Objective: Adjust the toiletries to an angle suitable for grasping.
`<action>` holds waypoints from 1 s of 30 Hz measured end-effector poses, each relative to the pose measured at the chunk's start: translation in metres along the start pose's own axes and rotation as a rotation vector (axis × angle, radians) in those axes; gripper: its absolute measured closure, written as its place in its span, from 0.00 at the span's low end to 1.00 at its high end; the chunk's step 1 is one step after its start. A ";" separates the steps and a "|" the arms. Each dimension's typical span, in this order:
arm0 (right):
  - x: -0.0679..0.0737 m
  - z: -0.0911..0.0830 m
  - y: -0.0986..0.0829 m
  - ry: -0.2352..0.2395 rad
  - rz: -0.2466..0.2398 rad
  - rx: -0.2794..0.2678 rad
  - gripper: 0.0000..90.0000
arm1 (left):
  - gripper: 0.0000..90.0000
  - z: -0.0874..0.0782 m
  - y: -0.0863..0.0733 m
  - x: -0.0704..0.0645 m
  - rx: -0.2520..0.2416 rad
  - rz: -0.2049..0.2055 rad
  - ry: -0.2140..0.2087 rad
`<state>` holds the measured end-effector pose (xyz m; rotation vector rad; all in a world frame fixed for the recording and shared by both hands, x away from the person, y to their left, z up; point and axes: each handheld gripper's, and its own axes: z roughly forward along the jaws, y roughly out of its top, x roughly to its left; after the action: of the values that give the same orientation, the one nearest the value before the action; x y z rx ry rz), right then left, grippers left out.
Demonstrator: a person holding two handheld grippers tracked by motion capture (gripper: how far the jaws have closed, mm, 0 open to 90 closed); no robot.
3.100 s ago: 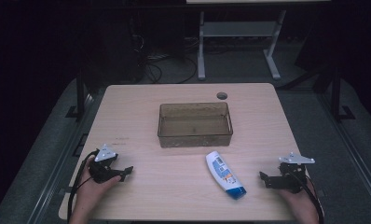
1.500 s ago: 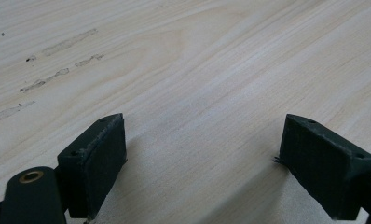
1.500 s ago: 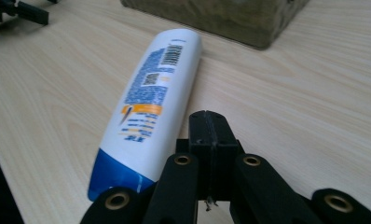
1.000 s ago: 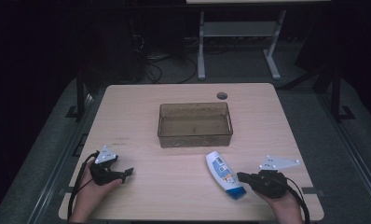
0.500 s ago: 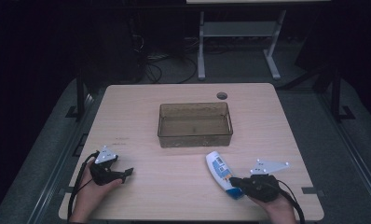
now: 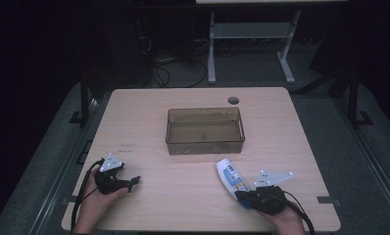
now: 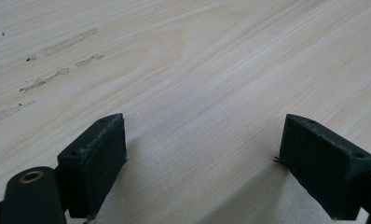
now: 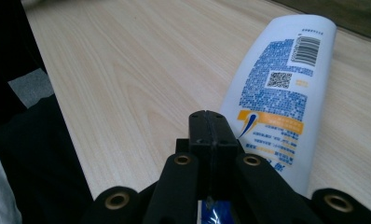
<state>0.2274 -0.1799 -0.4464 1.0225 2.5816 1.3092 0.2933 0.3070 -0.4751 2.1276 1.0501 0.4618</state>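
Surface: one bench [image 6: 149, 112], pale wood-grain top with rounded corners, a round dark grommet [image 6: 233, 100] near its far edge. Faint scuff marks [image 7: 58, 44] show on the wood in the left gripper view.

Room: dim; dark grey floor [image 6: 46, 161] around the bench. Beyond the far edge, one pale metal frame [image 6: 249, 44] on splayed feet and a tangle of cables [image 6: 168, 66] on the floor.

Containers: one, a tinted see-through rectangular tub [image 6: 205, 144], standing at mid-bench, long side toward the person. Its brownish floor shows bare; no contents visible.

Bottles: one, a white bottle [image 6: 231, 177] with blue print, an orange band, a barcode and a square code. It lies flat on the bench, near the front edge, right of centre, apart from the tub and a little nearer the person than the tub's right corner. Its near end, with something blue, reaches the right claw.

Claws: two, each held in one hand.
- Left claw [image 6: 132, 181]: resting low at the front left of the bench, well apart from tub and bottle. Jaws stand wide apart, bare wood between them.
- Right claw [image 6: 241, 197]: at the front right, at the bottle's near end. In the right gripper view the two jaws are pressed together, just beside and over the bottle's lower edge; whether they pinch the blue end, I cannot tell. A grey three-cornered plate [image 6: 272, 179] sits on top.
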 end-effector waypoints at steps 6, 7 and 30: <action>0.000 0.003 -0.001 0.001 -0.003 0.018 1.00 | 0.15 0.000 0.000 0.000 0.000 -0.001 0.000; 0.000 0.003 -0.001 -0.001 -0.005 0.022 1.00 | 0.15 0.000 0.000 0.000 0.001 0.000 0.000; -0.008 0.001 -0.005 -0.040 0.005 0.047 1.00 | 0.15 0.000 0.000 0.000 0.000 0.000 0.000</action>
<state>0.2311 -0.1861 -0.4525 1.0516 2.5941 1.2220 0.2933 0.3071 -0.4750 2.1279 1.0501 0.4619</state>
